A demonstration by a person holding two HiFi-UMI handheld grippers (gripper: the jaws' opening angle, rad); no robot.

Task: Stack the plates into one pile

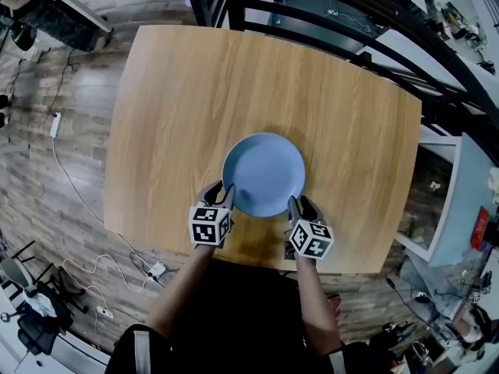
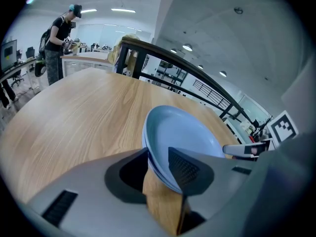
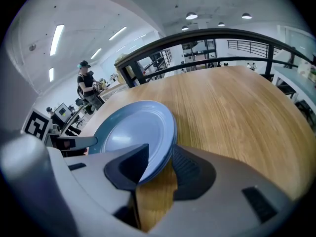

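**Wooden desk bears one finished pile**

Round light-blue plates sit stacked near the desk's near edge. Two rims show and none lies loose, so stacking looks done. Two tools: left tool and right tool each gape loosely around the pile's rim, gripping nothing.

I see my grey left gripper and grey right gripper, each bearing a black-and-white marker cube; I wear a black top.
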